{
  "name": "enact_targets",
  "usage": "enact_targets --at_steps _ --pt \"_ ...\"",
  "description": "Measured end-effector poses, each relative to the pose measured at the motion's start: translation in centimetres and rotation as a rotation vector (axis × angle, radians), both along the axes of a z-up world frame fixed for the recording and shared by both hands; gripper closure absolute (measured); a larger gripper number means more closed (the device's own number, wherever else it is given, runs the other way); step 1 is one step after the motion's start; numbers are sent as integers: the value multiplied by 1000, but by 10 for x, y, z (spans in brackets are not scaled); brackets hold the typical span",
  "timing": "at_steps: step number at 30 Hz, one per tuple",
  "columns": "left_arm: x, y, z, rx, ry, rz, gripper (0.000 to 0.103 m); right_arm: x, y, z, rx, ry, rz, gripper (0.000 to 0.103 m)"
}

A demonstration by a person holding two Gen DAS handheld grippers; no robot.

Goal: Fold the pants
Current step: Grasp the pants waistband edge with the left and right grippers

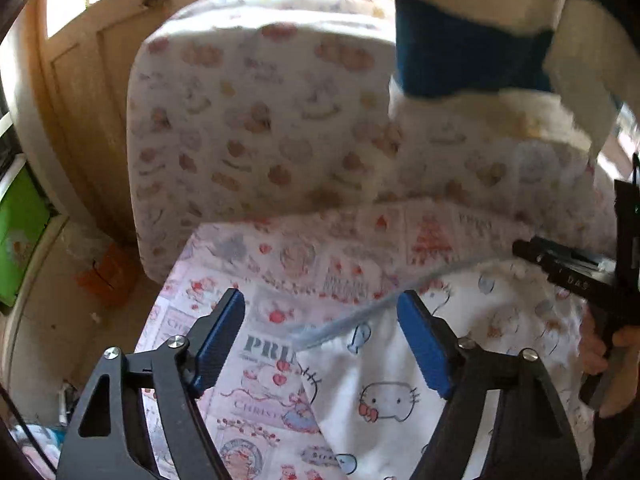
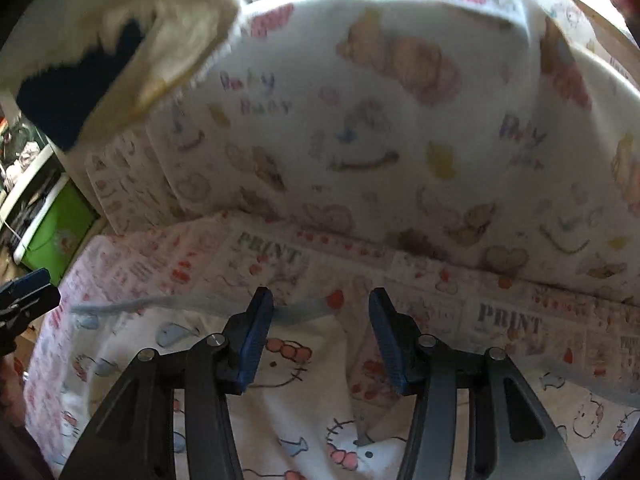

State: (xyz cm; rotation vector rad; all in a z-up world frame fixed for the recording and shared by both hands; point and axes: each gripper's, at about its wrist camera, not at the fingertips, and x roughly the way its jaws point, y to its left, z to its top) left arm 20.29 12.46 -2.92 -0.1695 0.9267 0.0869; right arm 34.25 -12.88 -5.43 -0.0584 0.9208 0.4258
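Observation:
The pants (image 1: 384, 396) are white with a cat-face print and a pale blue waistband (image 1: 344, 320). They lie flat on a pink printed sheet (image 1: 256, 364). My left gripper (image 1: 320, 344) is open above the waistband corner, holding nothing. My right gripper (image 2: 320, 336) is open too, hovering over the pants (image 2: 288, 364) near the waistband (image 2: 296, 308). The right gripper's black body shows at the right edge of the left wrist view (image 1: 580, 276). The left gripper's tip shows at the left edge of the right wrist view (image 2: 28, 292).
A large white pillow with a bear print (image 1: 256, 120) (image 2: 380, 128) stands behind the sheet. A plush toy with a dark blue band (image 1: 472, 56) rests on it. A wooden door (image 1: 88, 92) and a green box (image 1: 20, 236) are at the left.

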Motion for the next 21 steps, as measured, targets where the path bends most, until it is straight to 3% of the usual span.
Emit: enact_targets --at_steps 4,6,7,10,19,21 --pt "5 -3 -12 44 61 2 35 -1 -4 -2 22 6 36 51" --pt "8 -3 -18 34 93 -3 39 0 -6 -4 38 17 45 67" --pt "9 -2 -21 30 105 -6 40 1 -6 -5 39 27 48 82" --pt "9 -1 -24 8 118 -9 40 1 -6 -6 34 10 43 90" --pt "16 -1 -35 -62 145 -37 40 5 -15 -3 -6 -59 -73 97" --pt "17 -5 -36 -69 141 -60 45 5 -16 -3 -11 -62 -82 97"
